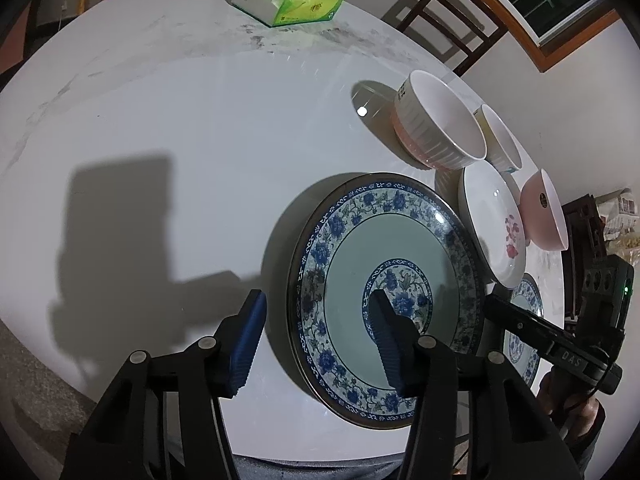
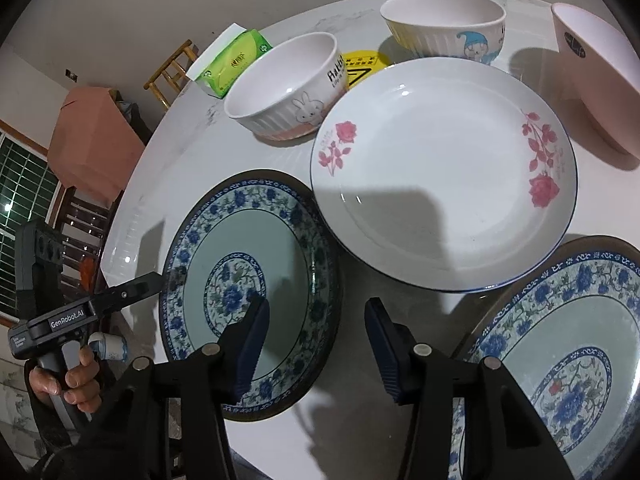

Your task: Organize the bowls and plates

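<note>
My left tongs (image 1: pixel 316 340) straddle the near rim of the blue-patterned plate (image 1: pixel 404 248), jaws apart; I can't tell if a pad touches. My right tongs (image 2: pixel 316 344) gape over its other rim. A second blue plate (image 2: pixel 560 340) is cut off on the counter (image 1: pixel 200 140).

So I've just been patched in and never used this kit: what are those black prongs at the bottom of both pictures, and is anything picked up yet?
They are two-finger grippers, one held in each of a person's hands, each with a camera looking along its fingers. The left gripper straddles the near rim of a blue-patterned plate; the right gripper straddles the same plate's other side. Neither pad visibly presses, so nothing is lifted. On the round white table: a rose-patterned plate, a second blue-patterned plate, a rabbit bowl, a cartoon bowl, a pink bowl and a tissue pack.
</note>
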`<state>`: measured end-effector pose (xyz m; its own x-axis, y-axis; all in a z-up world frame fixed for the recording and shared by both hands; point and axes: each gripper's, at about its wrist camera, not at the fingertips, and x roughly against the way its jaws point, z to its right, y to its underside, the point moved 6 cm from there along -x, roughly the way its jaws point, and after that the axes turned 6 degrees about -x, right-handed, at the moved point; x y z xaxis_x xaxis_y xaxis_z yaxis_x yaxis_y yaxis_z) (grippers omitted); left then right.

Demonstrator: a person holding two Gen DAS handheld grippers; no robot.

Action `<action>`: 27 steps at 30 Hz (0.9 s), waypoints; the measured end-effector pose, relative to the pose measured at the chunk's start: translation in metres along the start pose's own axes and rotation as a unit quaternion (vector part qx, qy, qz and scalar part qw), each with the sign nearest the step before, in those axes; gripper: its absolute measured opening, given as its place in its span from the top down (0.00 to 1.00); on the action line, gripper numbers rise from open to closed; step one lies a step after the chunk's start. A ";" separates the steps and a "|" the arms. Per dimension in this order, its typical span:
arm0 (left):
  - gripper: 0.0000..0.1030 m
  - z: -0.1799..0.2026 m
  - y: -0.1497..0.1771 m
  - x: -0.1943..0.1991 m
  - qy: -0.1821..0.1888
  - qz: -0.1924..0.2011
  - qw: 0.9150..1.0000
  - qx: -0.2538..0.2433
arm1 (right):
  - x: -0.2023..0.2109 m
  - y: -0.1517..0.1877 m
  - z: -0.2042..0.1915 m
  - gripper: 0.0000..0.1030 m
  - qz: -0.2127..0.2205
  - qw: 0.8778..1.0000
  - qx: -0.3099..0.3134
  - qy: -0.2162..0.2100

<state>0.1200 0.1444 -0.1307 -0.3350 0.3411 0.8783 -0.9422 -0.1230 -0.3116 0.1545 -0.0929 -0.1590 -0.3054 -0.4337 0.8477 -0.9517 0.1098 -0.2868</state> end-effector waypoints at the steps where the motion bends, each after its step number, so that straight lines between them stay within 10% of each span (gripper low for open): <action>1: 0.53 -0.001 0.000 -0.001 -0.002 -0.001 1.000 -0.001 | -0.001 0.000 0.000 0.55 -0.001 1.000 -0.001 0.001; 13: 0.79 -0.006 0.002 -0.014 -0.002 -0.015 1.000 -0.009 | -0.014 0.000 -0.003 0.84 -0.008 1.000 0.007 0.009; 27: 0.85 -0.026 0.000 0.006 -0.039 0.008 0.999 -0.029 | -0.006 0.023 -0.041 0.85 0.012 1.000 0.026 0.001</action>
<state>0.1177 0.1704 -0.1353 -0.3503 0.2664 0.8980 -0.9363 -0.0733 -0.3435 0.1328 -0.0515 -0.1527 -0.3276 -0.4290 0.8418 -0.9414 0.0726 -0.3293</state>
